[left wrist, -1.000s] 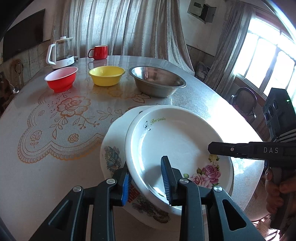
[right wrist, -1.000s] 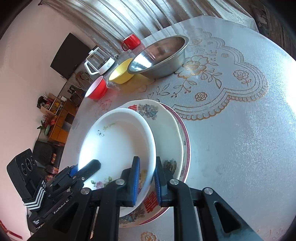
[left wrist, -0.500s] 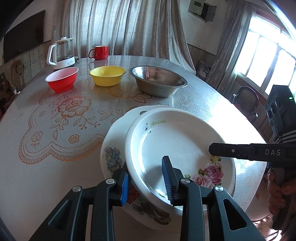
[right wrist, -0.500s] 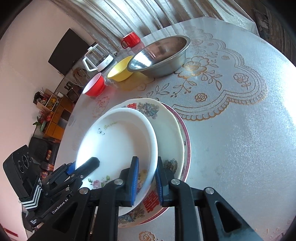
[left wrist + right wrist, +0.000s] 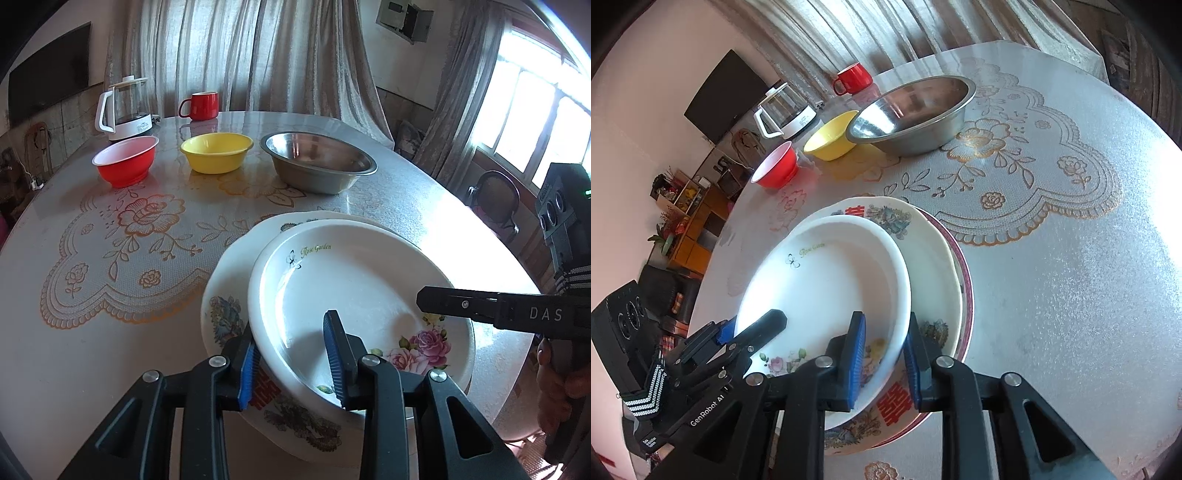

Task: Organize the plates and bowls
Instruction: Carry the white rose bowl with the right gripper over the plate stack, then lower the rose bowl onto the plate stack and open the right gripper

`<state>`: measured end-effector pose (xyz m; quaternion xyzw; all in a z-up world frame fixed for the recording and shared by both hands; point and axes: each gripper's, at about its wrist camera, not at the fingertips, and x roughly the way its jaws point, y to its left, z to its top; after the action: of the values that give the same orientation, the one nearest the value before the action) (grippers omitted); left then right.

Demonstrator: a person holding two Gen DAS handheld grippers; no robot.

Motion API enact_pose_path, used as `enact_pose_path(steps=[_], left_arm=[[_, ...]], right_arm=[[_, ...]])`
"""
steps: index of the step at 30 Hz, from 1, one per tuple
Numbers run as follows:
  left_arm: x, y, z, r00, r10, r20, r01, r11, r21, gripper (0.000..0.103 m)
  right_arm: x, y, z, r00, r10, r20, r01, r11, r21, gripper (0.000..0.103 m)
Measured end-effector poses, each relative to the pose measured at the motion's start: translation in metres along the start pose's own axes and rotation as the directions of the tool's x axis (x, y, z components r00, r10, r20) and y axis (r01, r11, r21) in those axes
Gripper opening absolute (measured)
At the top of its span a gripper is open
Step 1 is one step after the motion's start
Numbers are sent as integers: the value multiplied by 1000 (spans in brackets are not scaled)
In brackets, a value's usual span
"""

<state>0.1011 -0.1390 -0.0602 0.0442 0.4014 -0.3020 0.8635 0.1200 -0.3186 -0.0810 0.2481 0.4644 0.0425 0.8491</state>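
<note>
A white deep plate point(image 5: 354, 280) with roses on it lies on top of a flowered plate point(image 5: 229, 280), and both rest on a red-rimmed plate point(image 5: 967, 295). My left gripper point(image 5: 290, 354) straddles the white plate's near-left rim, one pad under it and one inside, and is shut on it. In the right wrist view the white plate point(image 5: 827, 280) has its near rim between the pads of my right gripper point(image 5: 883, 354). Those jaws are opening, and a gap shows beside the inner pad. From the right, one right finger point(image 5: 461, 304) reaches over the plate.
At the far side of the round table stand a red bowl point(image 5: 125, 162), a yellow bowl point(image 5: 216, 151) and a steel bowl point(image 5: 317, 162). Behind them are a kettle point(image 5: 123, 110) and a red mug point(image 5: 201, 105). A chair point(image 5: 496, 199) stands beyond the right table edge.
The right gripper's pads have spread apart around the white plate's rim. The plate has settled slightly lower on the stack. The left gripper has kept its place.
</note>
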Motion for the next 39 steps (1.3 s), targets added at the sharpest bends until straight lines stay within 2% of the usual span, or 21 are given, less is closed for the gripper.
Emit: enact_pose_path(steps=[19, 26, 31, 36, 39], left_arm=[[2, -1, 3, 1000, 11, -14, -11, 1000, -1, 35], [5, -4, 4, 999, 29, -20, -29, 1000, 7, 35], [4, -8, 4, 997, 73, -10, -73, 996, 46, 34], [4, -3, 5, 998, 55, -16, -55, 998, 28, 34], [4, -10, 3, 998, 66, -18, -65, 996, 55, 41]], right_arm=[[-2, 23, -3, 988, -151, 8, 151, 980, -127, 25], [-5, 32, -6, 973, -229, 31, 231, 953, -196, 27], [-14, 29, -6, 978, -206, 44, 210, 958, -195, 27], [-23, 38, -9, 979, -190, 72, 202, 951, -236, 27], [-21, 42, -11, 983, -171, 71, 184, 951, -248, 27]])
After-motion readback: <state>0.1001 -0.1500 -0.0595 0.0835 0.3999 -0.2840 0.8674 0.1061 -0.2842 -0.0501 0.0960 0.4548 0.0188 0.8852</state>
